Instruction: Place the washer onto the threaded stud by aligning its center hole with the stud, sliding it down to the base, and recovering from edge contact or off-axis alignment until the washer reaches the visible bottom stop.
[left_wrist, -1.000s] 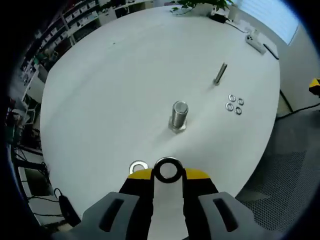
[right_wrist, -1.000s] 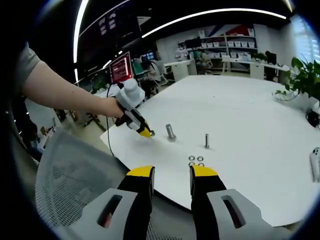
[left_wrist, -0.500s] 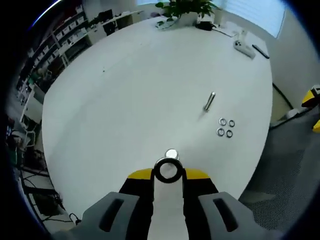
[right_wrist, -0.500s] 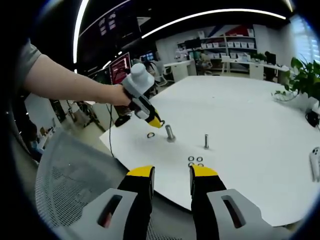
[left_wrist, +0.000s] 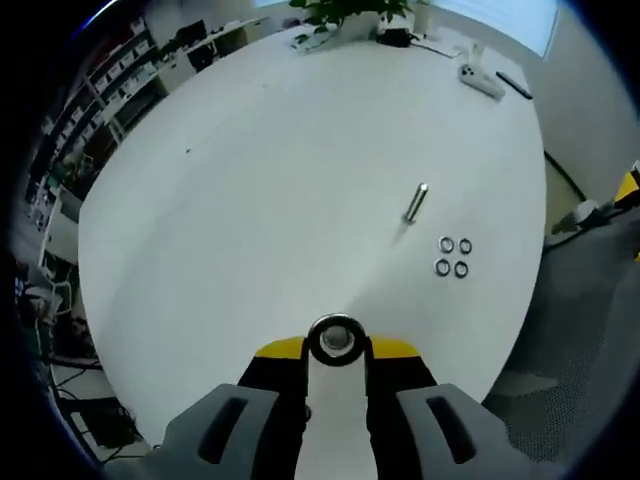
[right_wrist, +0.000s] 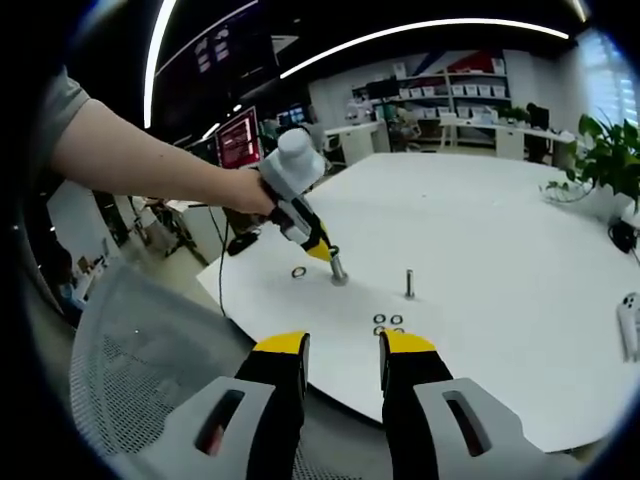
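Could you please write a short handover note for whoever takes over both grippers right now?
Left gripper: shut on the washer, held right over the top of the large threaded stud.
Right gripper: open, empty, off the table's near edge.
On the white table: a spare washer beside the large stud, a slimmer stud, four small washers.
Done: washer picked up and brought to the stud.
Left: centre the hole, slide it to the base, release.
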